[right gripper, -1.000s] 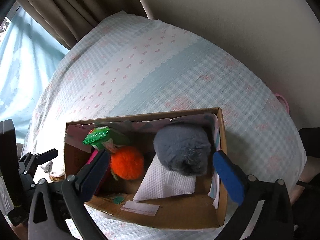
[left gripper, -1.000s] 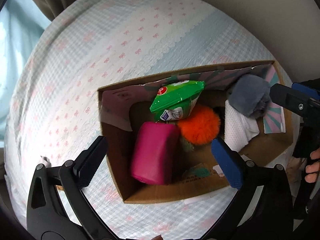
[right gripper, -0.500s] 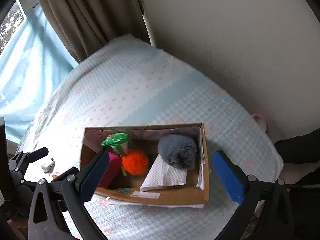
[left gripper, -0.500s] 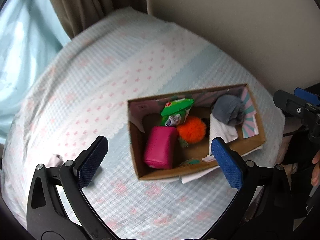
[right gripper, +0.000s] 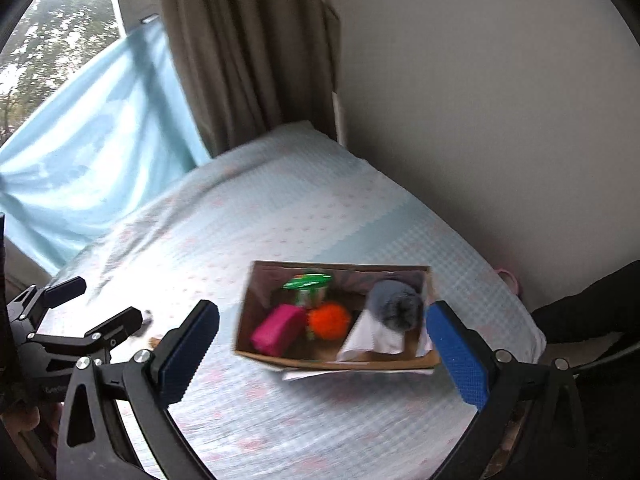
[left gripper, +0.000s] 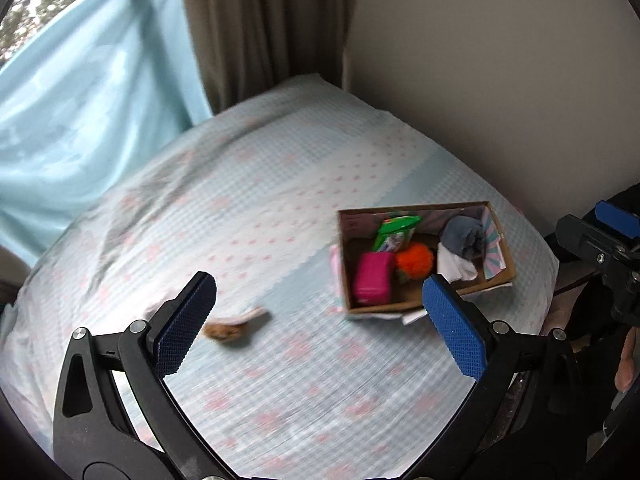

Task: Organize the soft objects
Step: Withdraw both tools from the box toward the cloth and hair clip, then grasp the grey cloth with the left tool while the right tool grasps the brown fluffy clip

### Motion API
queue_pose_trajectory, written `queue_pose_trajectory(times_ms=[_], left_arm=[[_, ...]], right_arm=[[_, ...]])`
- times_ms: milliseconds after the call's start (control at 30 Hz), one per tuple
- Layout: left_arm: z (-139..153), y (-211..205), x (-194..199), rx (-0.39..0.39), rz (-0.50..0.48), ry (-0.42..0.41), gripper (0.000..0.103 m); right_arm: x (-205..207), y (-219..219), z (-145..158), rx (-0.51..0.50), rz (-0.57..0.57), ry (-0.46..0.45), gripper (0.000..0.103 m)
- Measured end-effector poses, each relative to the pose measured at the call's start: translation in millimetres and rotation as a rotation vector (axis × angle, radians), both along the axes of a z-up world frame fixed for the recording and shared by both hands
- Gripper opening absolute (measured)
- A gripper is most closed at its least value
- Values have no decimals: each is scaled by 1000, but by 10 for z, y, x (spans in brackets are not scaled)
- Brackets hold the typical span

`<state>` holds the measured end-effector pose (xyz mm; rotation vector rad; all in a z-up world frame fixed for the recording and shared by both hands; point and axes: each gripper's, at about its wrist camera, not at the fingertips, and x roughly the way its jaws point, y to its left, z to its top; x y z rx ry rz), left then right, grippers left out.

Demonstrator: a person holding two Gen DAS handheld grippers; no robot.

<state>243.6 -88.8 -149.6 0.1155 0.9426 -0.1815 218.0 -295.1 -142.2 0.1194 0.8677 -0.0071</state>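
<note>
Cardboard box [left gripper: 424, 304] is sitting on the bed [left gripper: 280, 216], near its right-hand side as the left wrist camera sees it, and it is holding the whole soft collection. A magenta pouch [left gripper: 373, 283] is lying at the left end, with an orange pom-pom [left gripper: 416, 261] touching it on the right. A green wipes packet [left gripper: 394, 230] is leaning against the far wall of the box behind those two. At the right end a grey fuzzy bundle [left gripper: 463, 237] is resting on top of a white cloth [left gripper: 454, 266]. White paper is poking out from under the box's near edge.

Left tongs [left gripper: 320, 324] are hanging wide open above the bedspread, gripping nothing, their blue pads [left gripper: 454, 330] spread well apart. Right tongs [right gripper: 322, 354] are gaping just as wide and are empty too, with the box showing between the pads [right gripper: 458, 356] in the right wrist view.

A small brown object [left gripper: 230, 330] is lying on the bedspread well to the left of the box, too blurred to name. A brown curtain [right gripper: 248, 52] and a pale blue drape [right gripper: 92, 128] are hanging beyond the bed's far edge.
</note>
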Motion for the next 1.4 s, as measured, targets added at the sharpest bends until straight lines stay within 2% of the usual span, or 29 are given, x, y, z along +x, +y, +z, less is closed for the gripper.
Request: queue_pose_trajectory(times_ms=[200,300,467,633,800,1000,1133,1400], left_arm=[[123,722,-384,-6,71,-28,103],[100,1096,-524,-11,113,-30,103],[-63,1689,-689,9,166,-16,103],[-293,2157,-656,31,179,14,103],[-606,2478,-440,39,170,54,103],[-1102,2725,6,31,142,112,103],[-1552,2872,336,24,104,171,103],[-2534,3058,897,48,28,272,102]], right_arm=[[-244,568,90,35,62,-11,103],[-321,893,47,14,96,-1,103],[-364,1392,-128,57,144,24,103],[-291,1807,-412,89,164,72,103],[-111,2189,-794,123,175,137,103],[276,2569,-1267,142,192,223,103],[580,2795,-1641,145,205,282,103],[1068,3062,-2613,161,186,447,103]])
